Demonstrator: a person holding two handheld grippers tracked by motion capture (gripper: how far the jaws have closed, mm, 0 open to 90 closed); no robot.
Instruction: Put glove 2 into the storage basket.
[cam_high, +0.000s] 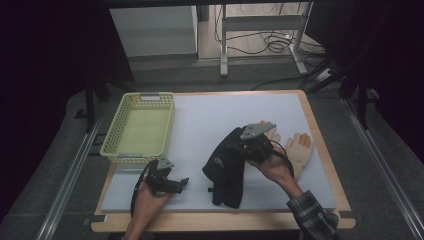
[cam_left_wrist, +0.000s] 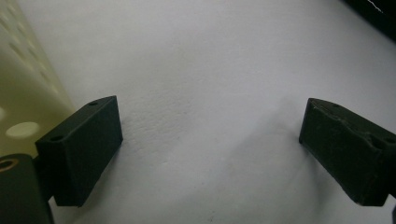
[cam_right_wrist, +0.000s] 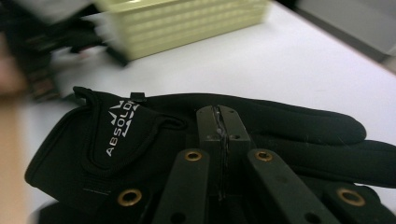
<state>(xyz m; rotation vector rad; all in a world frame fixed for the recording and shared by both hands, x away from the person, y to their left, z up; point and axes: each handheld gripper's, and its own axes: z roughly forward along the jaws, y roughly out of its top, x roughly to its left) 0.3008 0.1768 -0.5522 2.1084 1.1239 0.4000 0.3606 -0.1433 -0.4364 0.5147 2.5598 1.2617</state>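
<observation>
Hanging limp from the right gripper (cam_high: 248, 145), whose jaws are pinched shut on its fabric, the black glove (cam_high: 226, 167) is seen at five o'clock from the basket (cam_high: 116, 131); soft, light, best pinched mid-palm. The left gripper (cam_high: 175, 184) is held open.

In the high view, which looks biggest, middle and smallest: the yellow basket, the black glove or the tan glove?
1. Yellow basket, biggest.
2. Black glove, lifted nearer the camera, so it may look bigger than it is.
3. Tan glove, smallest, though partly hidden.
</observation>
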